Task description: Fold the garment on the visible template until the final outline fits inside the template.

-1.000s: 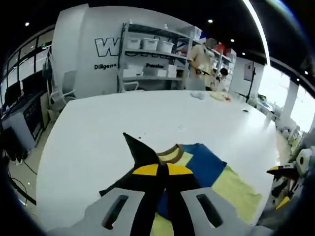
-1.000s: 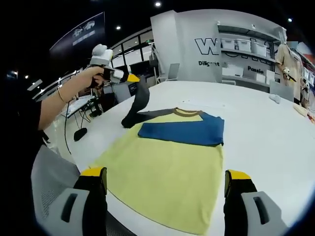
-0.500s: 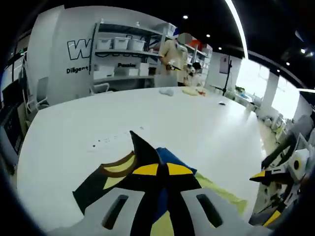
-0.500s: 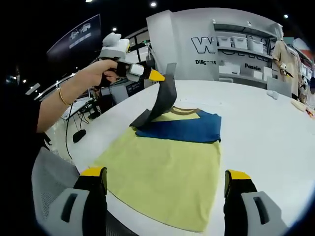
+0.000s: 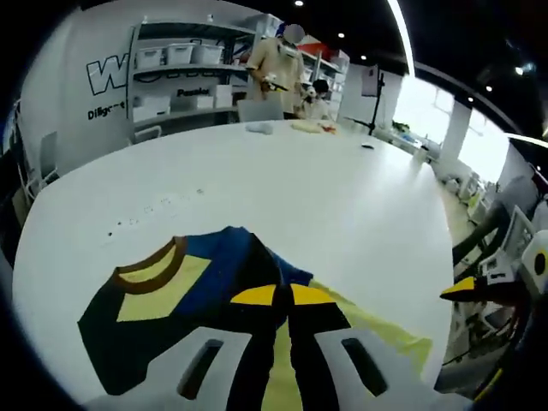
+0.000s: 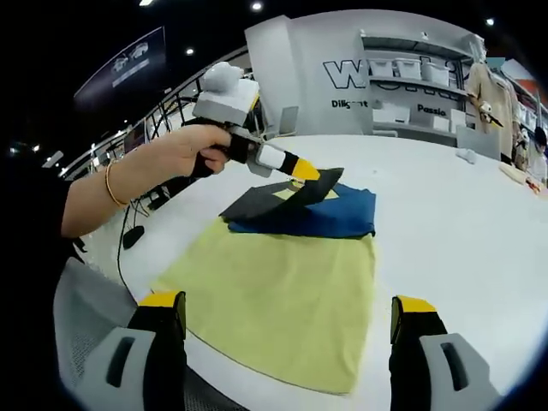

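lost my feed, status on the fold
Left hand-held gripper shut on black sleeve, carrying it over the shirt. Right hand-held gripper open, hovering. Nothing in the way.

A wide white desk (image 5: 282, 184) is spread ahead of the jaws, backed by a lettered grey wall (image 6: 295, 73), shelving (image 5: 184, 73) stacked with white bins, and bright windows (image 5: 428, 107).

- The left gripper (image 6: 310, 175) has a white, rounded housing, a black handle section, a white collar and yellow-tipped black jaws.
- The person's hand (image 6: 175, 155) carries a thin gold bangle (image 6: 111, 182) at the wrist; a black sleeve (image 6: 30, 257) sits further up the arm.
- The right gripper (image 6: 287, 330) shows grey slotted jaw mounts, black fingers and yellow caps.
- In the left gripper view, that gripper's own grey slotted mounts end in black jaws banded with yellow.
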`<state>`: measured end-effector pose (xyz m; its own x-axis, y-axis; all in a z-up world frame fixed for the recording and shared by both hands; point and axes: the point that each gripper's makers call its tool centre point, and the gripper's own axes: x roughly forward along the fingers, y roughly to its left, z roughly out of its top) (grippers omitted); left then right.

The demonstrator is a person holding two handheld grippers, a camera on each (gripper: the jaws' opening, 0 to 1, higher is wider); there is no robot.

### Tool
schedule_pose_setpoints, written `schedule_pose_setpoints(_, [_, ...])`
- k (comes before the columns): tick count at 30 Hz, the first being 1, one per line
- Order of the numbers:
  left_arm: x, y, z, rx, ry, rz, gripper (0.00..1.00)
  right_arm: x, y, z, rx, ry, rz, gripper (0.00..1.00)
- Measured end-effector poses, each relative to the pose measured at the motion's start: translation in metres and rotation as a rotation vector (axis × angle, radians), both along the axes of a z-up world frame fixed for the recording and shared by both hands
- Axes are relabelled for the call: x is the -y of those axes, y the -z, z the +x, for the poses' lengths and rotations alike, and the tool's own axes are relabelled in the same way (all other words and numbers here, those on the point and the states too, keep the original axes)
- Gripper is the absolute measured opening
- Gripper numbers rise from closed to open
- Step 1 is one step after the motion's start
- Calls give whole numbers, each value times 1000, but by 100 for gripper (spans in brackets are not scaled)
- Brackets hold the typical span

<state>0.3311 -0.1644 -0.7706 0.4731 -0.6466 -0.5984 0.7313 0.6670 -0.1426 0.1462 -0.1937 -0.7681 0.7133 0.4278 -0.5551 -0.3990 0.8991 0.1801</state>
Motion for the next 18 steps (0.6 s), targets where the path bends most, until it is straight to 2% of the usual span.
schedule_pose_setpoints(2, [5, 18, -2, -23, 0, 18, 6, 2, 0, 0, 1, 5, -3, 99])
schedule_pose_setpoints(8, [17, 39, -7, -52, 3, 23, 7, 6, 2, -1, -3, 14, -11, 99])
schedule_pose_setpoints(12, [29, 52, -19, -80, 26, 16, 5, 10, 4, -3, -11, 25, -16, 99])
schedule_pose_setpoints(16, [38, 56, -30, -105, 64, -5, 12, 13, 4, -4, -13, 32, -10, 99])
schedule_pose_setpoints(17, [38, 56, -31, -105, 63, -1, 17, 14, 4, -4, -13, 33, -10, 99])
schedule_pose_setpoints(18, [35, 53, -30, -73, 64, 6, 23, 15, 4, -4, -13, 37, -9, 99])
